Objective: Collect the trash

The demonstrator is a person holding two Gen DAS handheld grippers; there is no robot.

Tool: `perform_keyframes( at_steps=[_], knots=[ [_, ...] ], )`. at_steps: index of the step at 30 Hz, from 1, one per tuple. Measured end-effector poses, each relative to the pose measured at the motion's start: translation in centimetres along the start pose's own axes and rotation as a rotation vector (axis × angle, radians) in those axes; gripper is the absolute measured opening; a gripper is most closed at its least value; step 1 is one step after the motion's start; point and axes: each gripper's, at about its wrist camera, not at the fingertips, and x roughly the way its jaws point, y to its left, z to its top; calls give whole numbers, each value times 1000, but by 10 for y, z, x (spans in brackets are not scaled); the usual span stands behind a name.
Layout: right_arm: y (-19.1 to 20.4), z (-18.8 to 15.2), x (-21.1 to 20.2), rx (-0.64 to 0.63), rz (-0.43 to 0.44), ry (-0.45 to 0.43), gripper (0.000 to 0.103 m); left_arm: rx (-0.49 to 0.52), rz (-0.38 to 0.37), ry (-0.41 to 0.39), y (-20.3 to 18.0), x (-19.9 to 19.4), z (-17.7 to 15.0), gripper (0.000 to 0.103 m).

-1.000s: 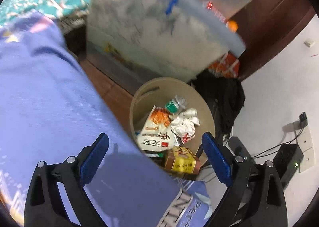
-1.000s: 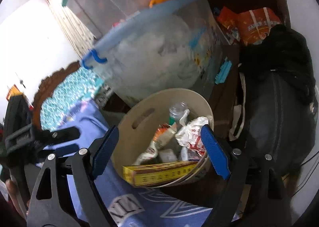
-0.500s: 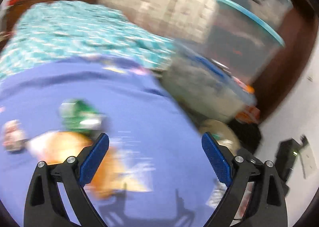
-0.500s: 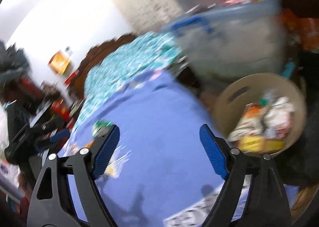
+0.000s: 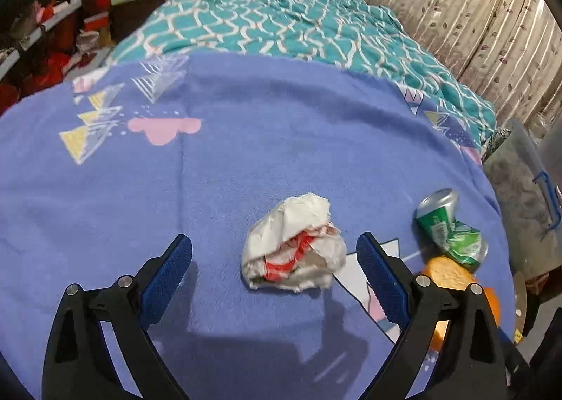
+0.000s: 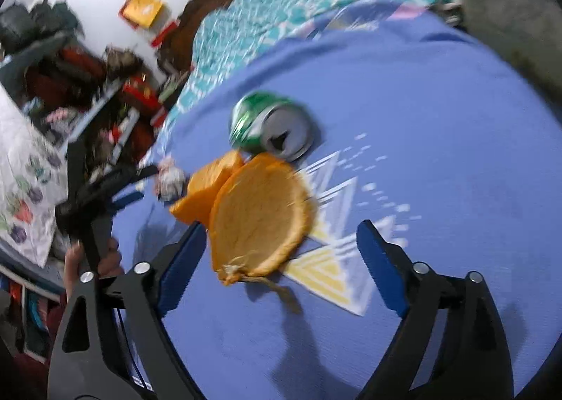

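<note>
Now both tongs hang over the bed, above the purple blanket [image 5: 267,140] where the trash lies. Left tongs [image 5: 274,264] stand wide open, nothing pressed between the blue pads, and the crumpled wrapper [image 5: 293,245] sits on the blanket right between the fingertips, touching neither. Off to its right lies the crushed green can [image 5: 451,224], and just below that the orange peel [image 5: 446,273], partly hidden behind the right finger.

Over on the right wrist view, blurred a bit, the right tongs [image 6: 281,249] are opening, jaws already wide, nothing gripped. The orange peel [image 6: 260,217] lies on the blanket [image 6: 421,119] between the fingertips, closer to the left finger, whose tip its lower edge overlaps; whether they touch I cannot tell. The can [image 6: 270,129] lies just beyond the peel, its silver end turned toward the camera. Farther left, the left tongs [image 6: 133,185] show as a dark frame with a hand [image 6: 93,264] on the handle, the wrapper [image 6: 172,180] just past them. A teal quilt [image 5: 281,10] covers the far half of the bed.
</note>
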Motion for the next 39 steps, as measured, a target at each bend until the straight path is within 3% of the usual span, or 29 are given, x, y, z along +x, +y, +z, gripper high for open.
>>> perform_keyframes(
  at_steps=[7,13,15,17,20,22,30,39],
  knots=[
    [26,-5,30,-111,-70,56,95,28,-72,29,-4,23,-6,94],
    [32,-8,44,-168,-116,49,96,38,-71,23,-4,30,-13,94],
    [35,-8,45,-192,-120,50,79,50,-39,16,-7,30,-16,89],
    [35,-9,44,-195,-139,42,63,72,1,6,-11,29,-17,59],
    [32,-8,35,-172,-108,23,45,92,21,12,-15,24,-24,54],
    [29,-12,27,-134,-77,32,42,93,10,21,-13,17,-32,53],
    [49,-71,-9,-184,-70,19,39,153,-11,23,-12,-41,-115,54],
    [70,-150,-56,-235,-58,-12,39,230,-88,41,-25,-99,-208,55]
  ],
)
